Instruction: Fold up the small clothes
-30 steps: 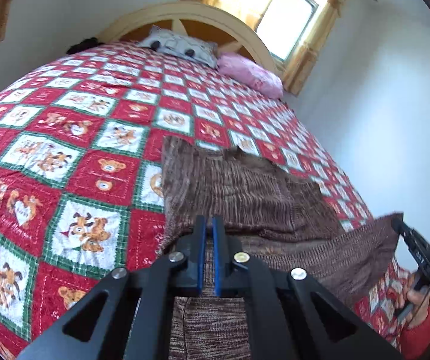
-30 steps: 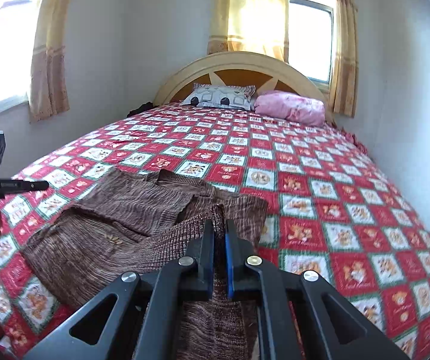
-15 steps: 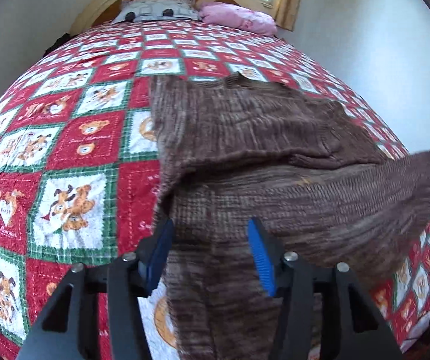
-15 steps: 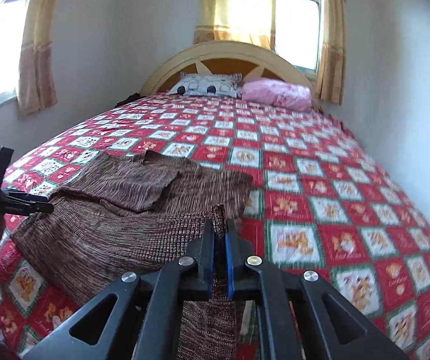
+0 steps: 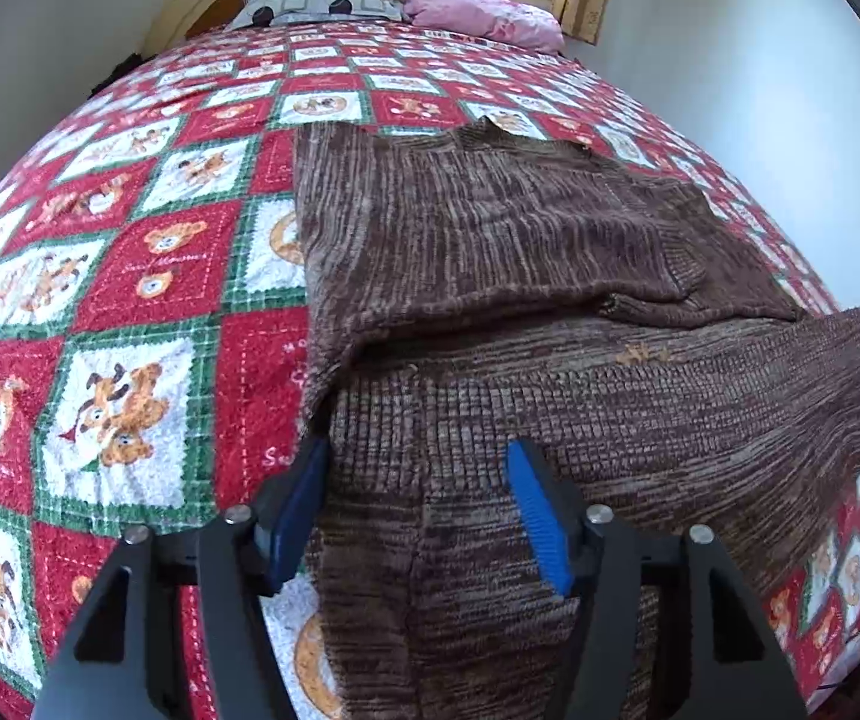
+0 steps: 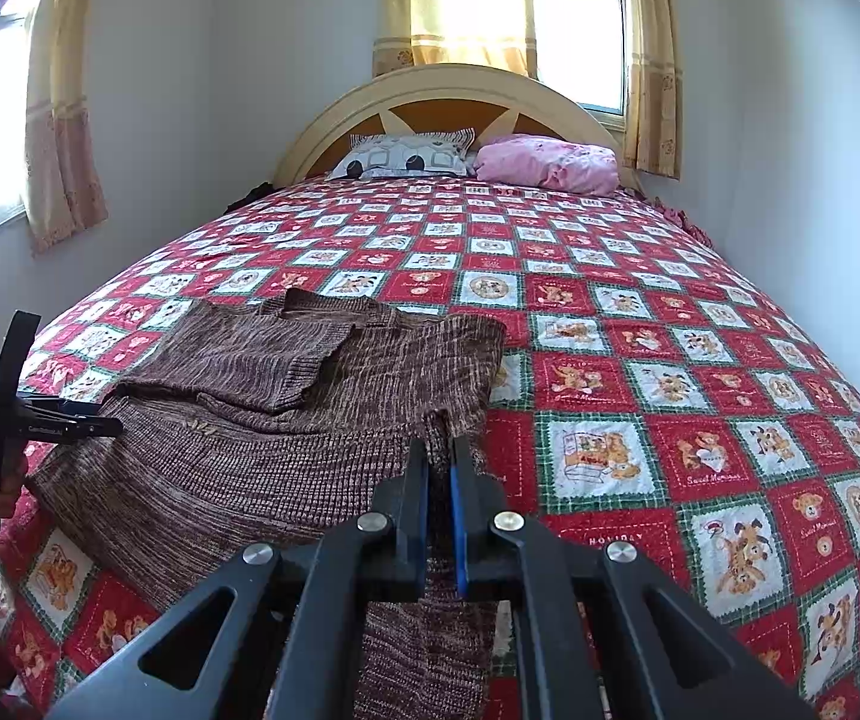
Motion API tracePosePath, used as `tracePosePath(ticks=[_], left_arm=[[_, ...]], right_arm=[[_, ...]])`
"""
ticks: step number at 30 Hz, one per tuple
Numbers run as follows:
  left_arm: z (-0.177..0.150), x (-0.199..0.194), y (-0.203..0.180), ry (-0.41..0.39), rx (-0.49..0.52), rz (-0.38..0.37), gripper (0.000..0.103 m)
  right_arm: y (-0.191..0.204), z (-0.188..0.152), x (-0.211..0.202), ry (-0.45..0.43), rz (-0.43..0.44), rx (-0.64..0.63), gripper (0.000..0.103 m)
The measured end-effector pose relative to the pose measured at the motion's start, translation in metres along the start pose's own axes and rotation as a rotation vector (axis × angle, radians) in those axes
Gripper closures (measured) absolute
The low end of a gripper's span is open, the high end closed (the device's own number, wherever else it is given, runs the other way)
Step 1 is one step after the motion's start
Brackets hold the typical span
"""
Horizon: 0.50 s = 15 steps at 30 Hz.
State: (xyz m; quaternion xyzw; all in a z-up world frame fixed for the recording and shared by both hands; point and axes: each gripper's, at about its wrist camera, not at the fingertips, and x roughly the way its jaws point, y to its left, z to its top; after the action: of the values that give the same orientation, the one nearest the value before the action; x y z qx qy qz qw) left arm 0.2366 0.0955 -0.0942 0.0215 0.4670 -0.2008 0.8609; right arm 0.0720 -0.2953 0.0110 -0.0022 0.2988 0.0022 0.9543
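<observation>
Brown knit sweater (image 5: 550, 312) sits on the near part of the quilt (image 5: 147, 276). Left gripper (image 5: 420, 516) is spread, pinching nothing; right gripper (image 6: 442, 504) is clamped on its near hem. Looks soft, floppy, stretchy, so grab hem corners.

Home bedroom: bed (image 6: 610, 324) (teddy-bear quilt), arched headboard (image 6: 448, 90), pillows (image 6: 408, 156), curtained window (image 6: 574, 30).
</observation>
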Motion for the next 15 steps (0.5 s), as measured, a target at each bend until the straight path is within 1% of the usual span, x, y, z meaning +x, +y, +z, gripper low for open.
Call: tracePosePath(ticks=[1,2,4,7,10,12,15], left_arm=[[-0.001,-0.003,-0.001,-0.006,0.004,-0.009,0.063],[-0.002,-0.005,0.000,-0.011,0.000,-0.018,0.087],[-0.004,-0.009,0.002,-0.017,-0.026,-0.042,0.088],[-0.008,-0.013,0.001,-0.036,-0.040,-0.040,0.089],[-0.009,-0.019,0.003,-0.065,-0.086,-0.052,0.090],[-0.006,-0.031,0.004,-0.105,-0.120,-0.079,0.090],[0.001,-0.049,0.000,-0.157,-0.120,-0.088,0.090]], right_arm=[[0.000,0.000,0.000,0.001,0.000,0.004,0.098],[-0.001,-0.001,-0.001,0.001,0.001,0.009,0.098],[-0.003,-0.001,-0.001,0.001,-0.001,0.014,0.098],[-0.003,-0.003,0.000,0.002,-0.003,0.016,0.098],[0.000,-0.002,-0.001,-0.004,-0.020,0.006,0.098],[0.002,0.001,-0.004,-0.020,-0.032,-0.008,0.098],[0.004,0.011,-0.009,-0.042,-0.025,-0.022,0.098]])
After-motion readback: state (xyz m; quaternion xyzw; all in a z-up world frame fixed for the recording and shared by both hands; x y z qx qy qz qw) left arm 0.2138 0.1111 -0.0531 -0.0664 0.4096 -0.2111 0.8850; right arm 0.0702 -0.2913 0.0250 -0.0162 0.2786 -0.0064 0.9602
